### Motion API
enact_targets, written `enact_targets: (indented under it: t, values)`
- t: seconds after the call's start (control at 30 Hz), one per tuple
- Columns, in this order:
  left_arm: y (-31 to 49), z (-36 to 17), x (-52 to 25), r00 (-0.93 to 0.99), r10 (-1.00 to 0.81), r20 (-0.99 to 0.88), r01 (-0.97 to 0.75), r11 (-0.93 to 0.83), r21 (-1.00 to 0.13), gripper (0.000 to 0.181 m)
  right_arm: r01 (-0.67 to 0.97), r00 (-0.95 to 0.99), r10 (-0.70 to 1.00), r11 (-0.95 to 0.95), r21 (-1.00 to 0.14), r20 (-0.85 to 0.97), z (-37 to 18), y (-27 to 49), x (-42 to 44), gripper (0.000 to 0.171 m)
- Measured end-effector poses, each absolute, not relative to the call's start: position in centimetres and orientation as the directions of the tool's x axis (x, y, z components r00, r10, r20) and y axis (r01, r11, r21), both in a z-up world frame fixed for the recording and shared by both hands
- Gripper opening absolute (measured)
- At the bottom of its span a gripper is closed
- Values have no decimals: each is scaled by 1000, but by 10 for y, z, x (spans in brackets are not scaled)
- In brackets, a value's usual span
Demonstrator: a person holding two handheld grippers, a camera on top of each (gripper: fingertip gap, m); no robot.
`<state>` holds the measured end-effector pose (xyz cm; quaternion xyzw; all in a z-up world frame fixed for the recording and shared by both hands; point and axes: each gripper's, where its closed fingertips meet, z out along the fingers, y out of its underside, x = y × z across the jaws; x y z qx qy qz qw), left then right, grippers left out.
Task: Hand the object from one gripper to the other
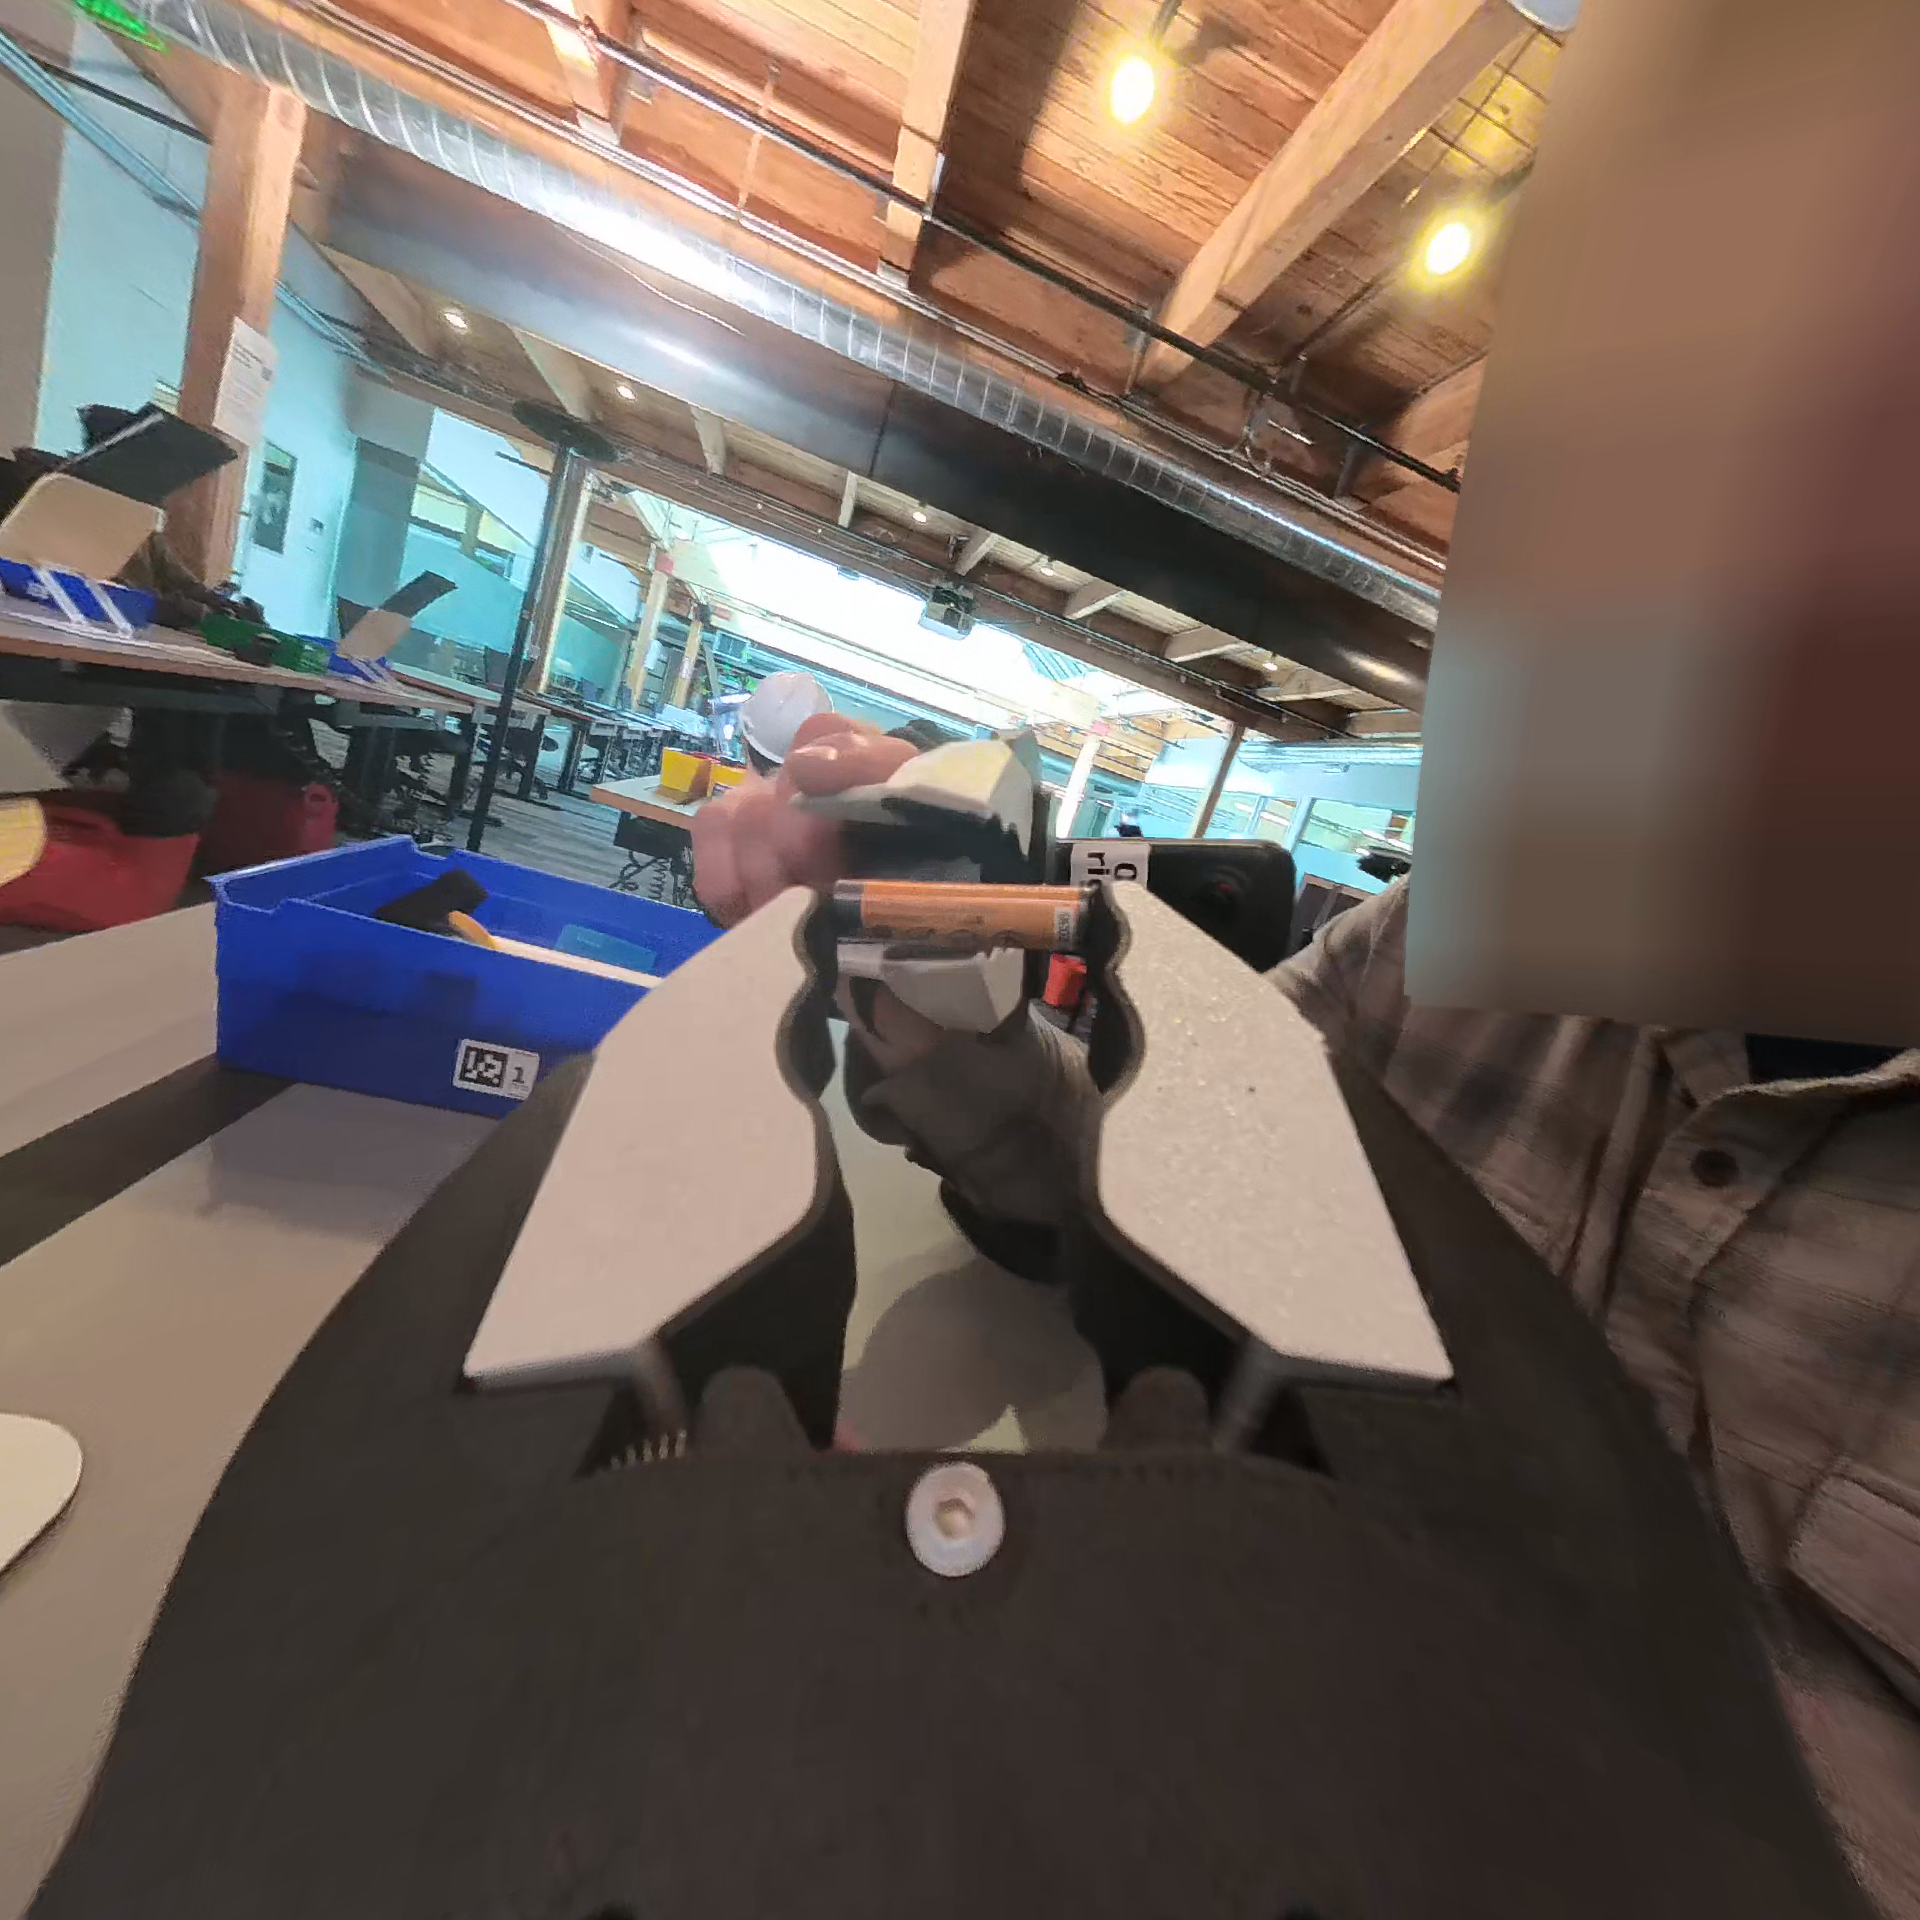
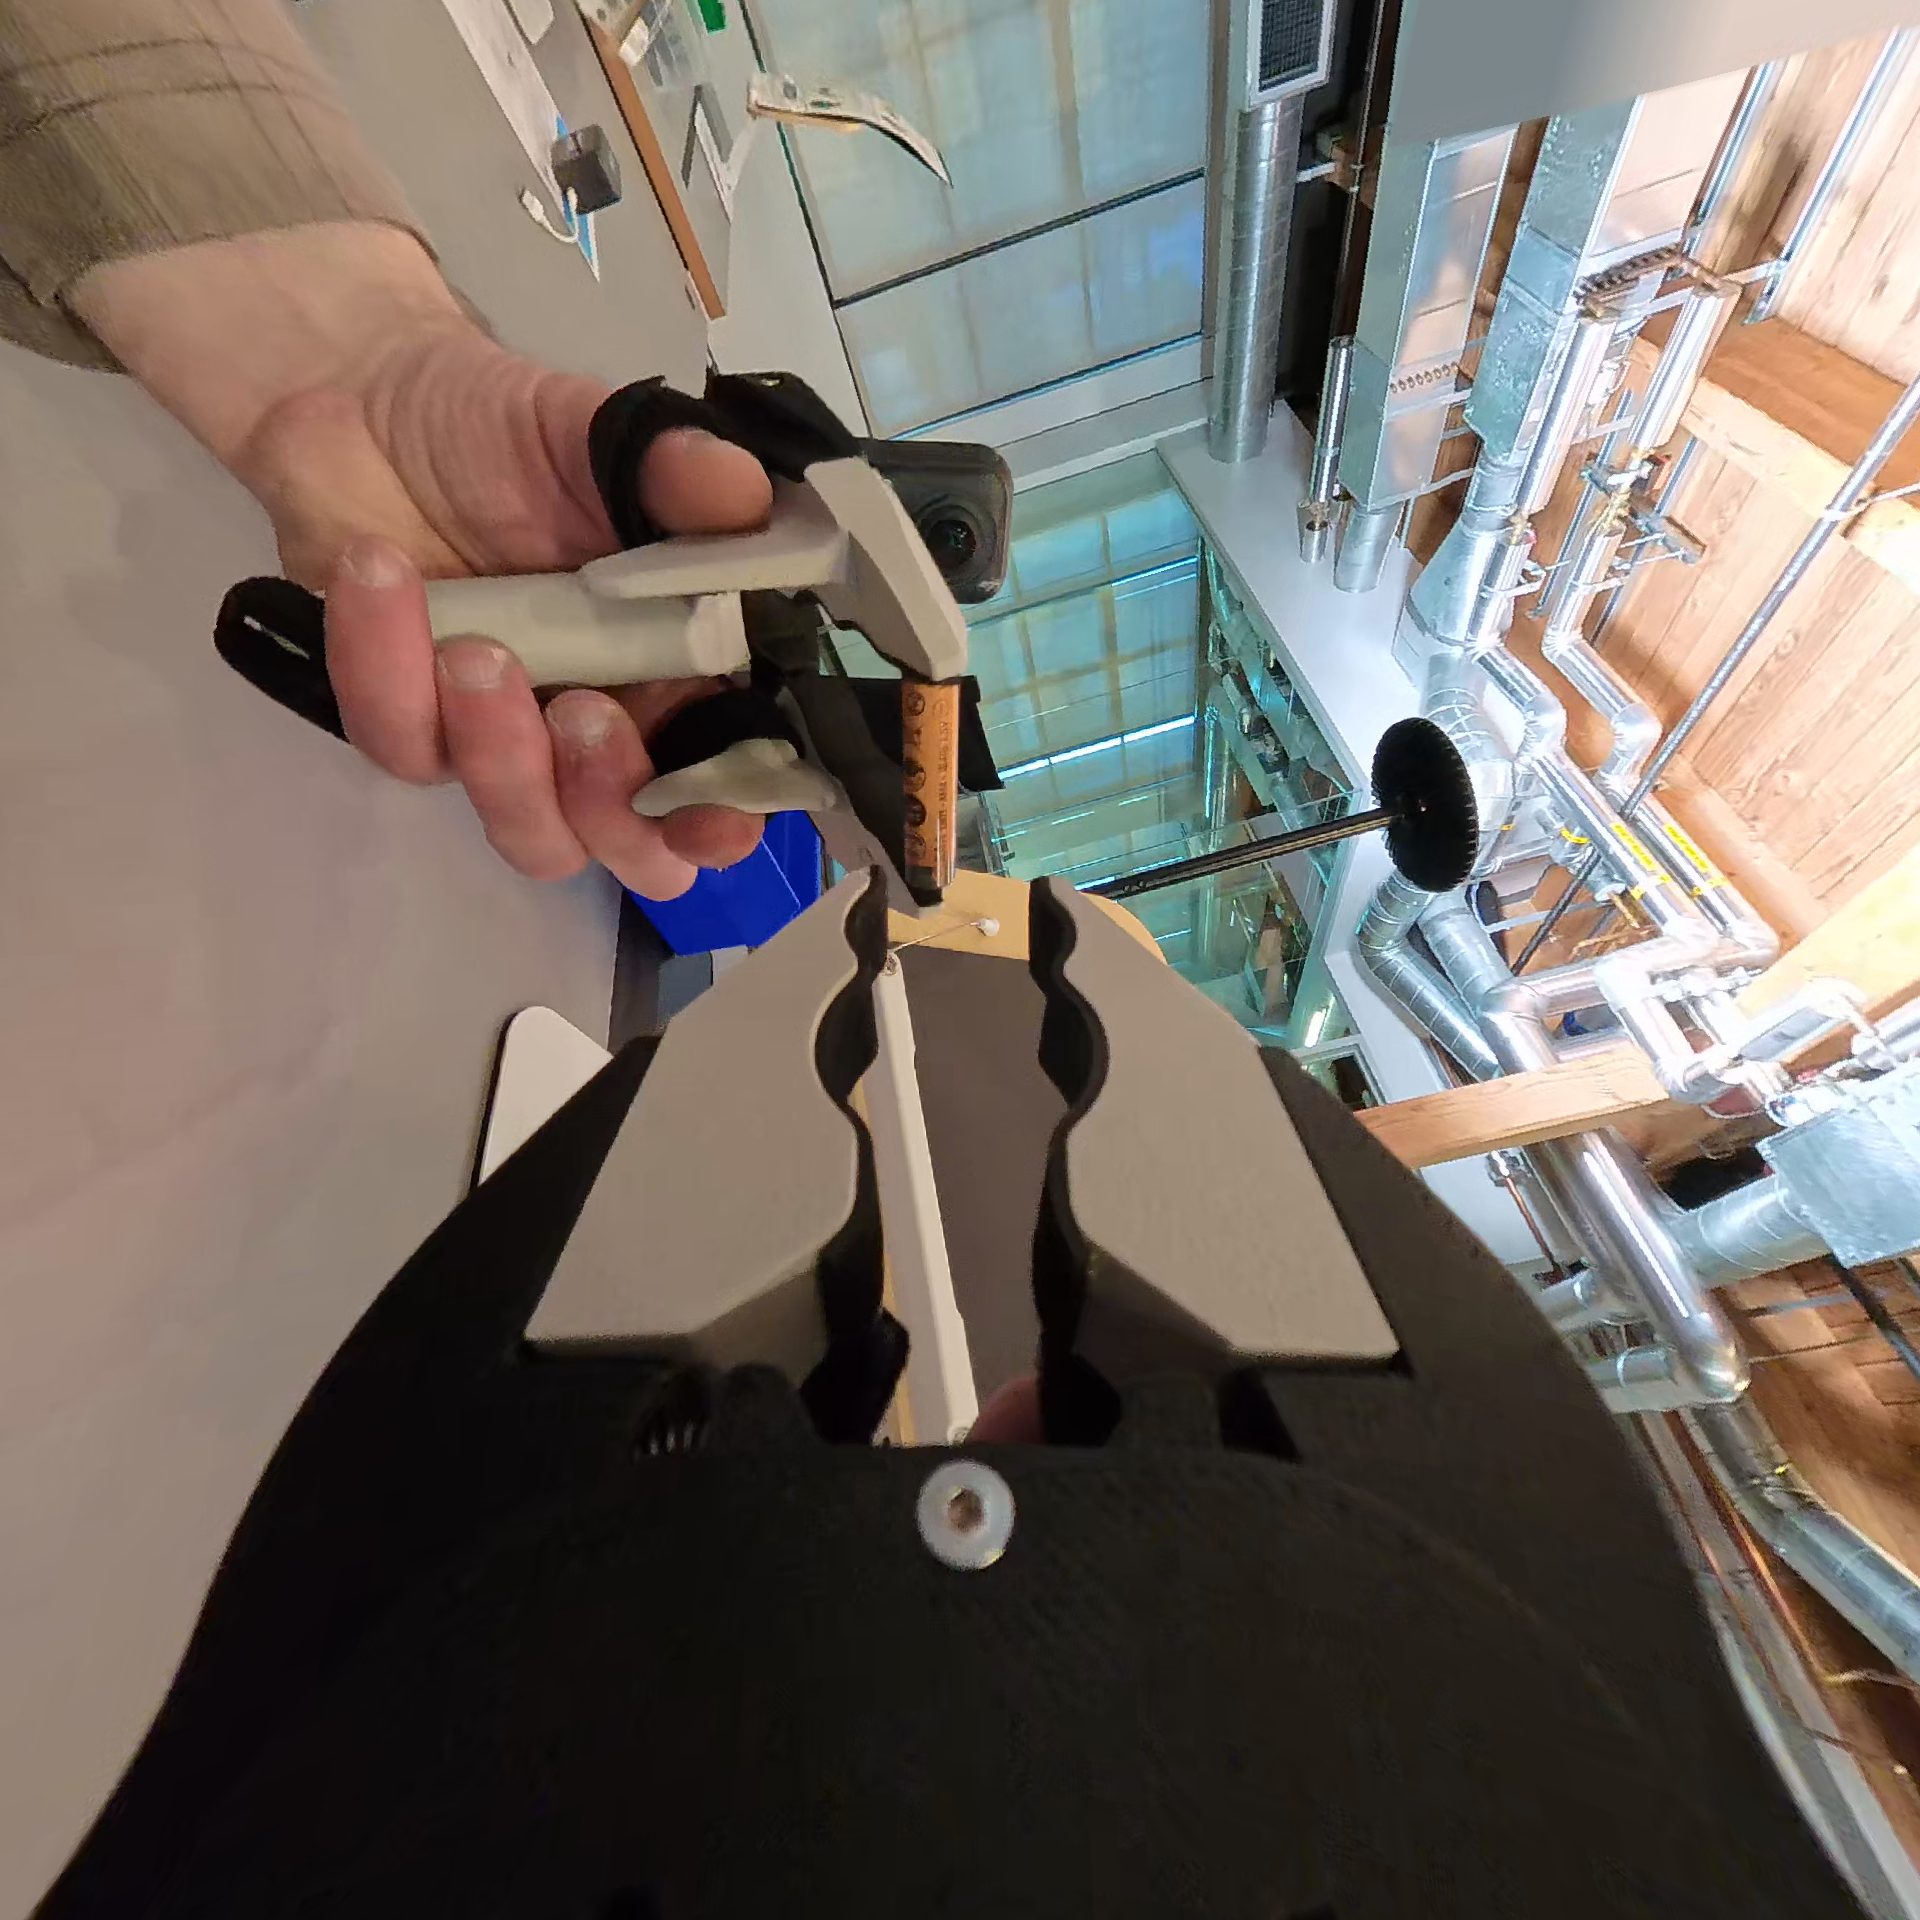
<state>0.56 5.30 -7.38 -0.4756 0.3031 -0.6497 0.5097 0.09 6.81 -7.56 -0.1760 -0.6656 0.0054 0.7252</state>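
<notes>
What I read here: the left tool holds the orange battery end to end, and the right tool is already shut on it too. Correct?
Not quite. The left tool does hold the orange battery end to end, but the right tool is open. The right wrist view shows its fingers spread, with the battery's end only at the mouth of the gap.

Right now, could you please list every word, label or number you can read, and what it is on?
I will not repeat writing; these things bear it:
battery: small print along its orange side.
blue bin: white sticker with a square code.
camera: white label, partly hidden.
paper sheet on far post: too small to read.
</notes>
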Motion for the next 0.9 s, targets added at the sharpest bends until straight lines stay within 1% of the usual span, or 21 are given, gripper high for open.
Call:
enact_targets:
  t: [0.13,0.27,0.43,0.47,0.53,0.57,0.6,0.63,0.67,0.7,0.73,0.77,0.8,0.83,0.87,0.9]
  values:
    - [46,-77,13,-67,-949,309,352,-312,-882,46,234,78,207,947,-220,975,-83,62,-4,21]
    - [43,-78,17,-83,-948,308,345,-317,-883,46,244,77,187,949,-200,979,-85,62,-7,7]
    - [46,-80,17,-61,-949,311,333,-313,-889,46,271,69,199,939,-210,978,-86,66,-7,7]
    - [51,-81,16,-11,-954,300,332,-286,-899,46,296,80,199,931,-214,977,-85,71,-7,7]
    - [68,-81,9,156,-958,242,325,-181,-928,61,348,85,212,909,-228,974,-85,83,-3,7]
    - [77,-81,3,271,-948,166,301,-80,-950,62,382,85,234,890,-249,968,-85,90,-1,7]
    - [83,-80,-2,392,-919,42,242,59,-969,59,417,83,263,867,-273,961,-87,98,2,7]
    - [86,-79,-6,493,-863,-110,137,202,-970,58,443,73,300,845,-301,951,-89,104,5,7]
    - [87,-79,-8,555,-787,-271,6,329,-944,54,471,61,356,814,-341,933,-93,111,8,7]
    - [87,-80,-8,584,-675,-451,-158,450,-879,52,503,48,416,776,-381,908,-99,117,11,7]
    - [87,-84,-6,558,-525,-642,-352,551,-756,50,530,31,462,744,-407,886,-105,122,14,7]
    - [88,-90,-2,477,-369,-798,-527,607,-595,48,556,12,500,717,-422,866,-112,126,17,7]
    - [89,-96,2,377,-238,-895,-650,620,-439,48,580,-4,529,692,-429,848,-118,129,20,7]
    - [91,-100,5,307,-145,-941,-722,609,-329,46,601,-17,545,675,-427,838,-123,132,22,8]
    - [94,-102,8,280,-87,-956,-759,589,-276,44,619,-30,552,665,-418,833,-127,133,24,8]
    - [97,-104,11,274,-53,-960,-784,566,-255,43,633,-43,552,660,-405,833,-130,133,24,8]
